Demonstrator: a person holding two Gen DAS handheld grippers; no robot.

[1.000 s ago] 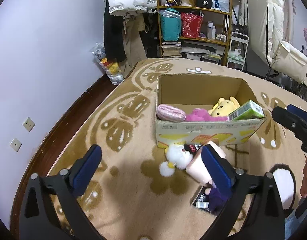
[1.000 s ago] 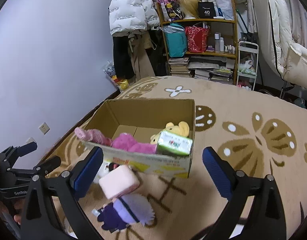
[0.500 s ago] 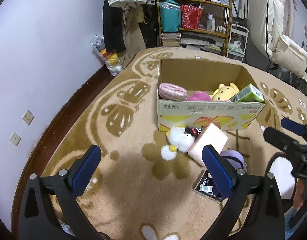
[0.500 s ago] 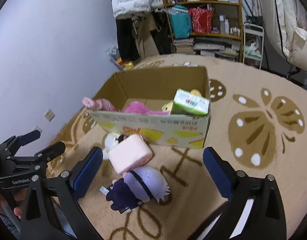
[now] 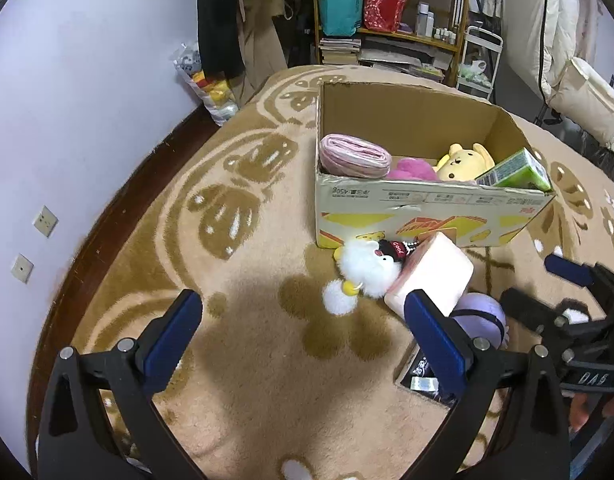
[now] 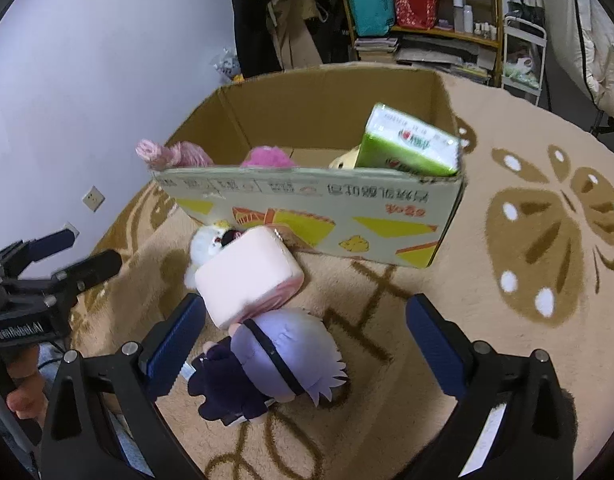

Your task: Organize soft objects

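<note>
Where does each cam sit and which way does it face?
Left wrist: on the left claw, above the rug, facing the box and white plush; own open fingers low, right claw at right edge.
Right wrist: on the right claw, lower and closer, over the purple doll; own open fingers, left claw and a hand at left edge.
Shared: box, pink block, doll, shelf.

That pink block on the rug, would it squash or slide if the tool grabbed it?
The pink block looks like foam, so it probably squashes and weighs little. It lies tilted on the white plush and purple-haired doll, so a push may tip it.
</note>
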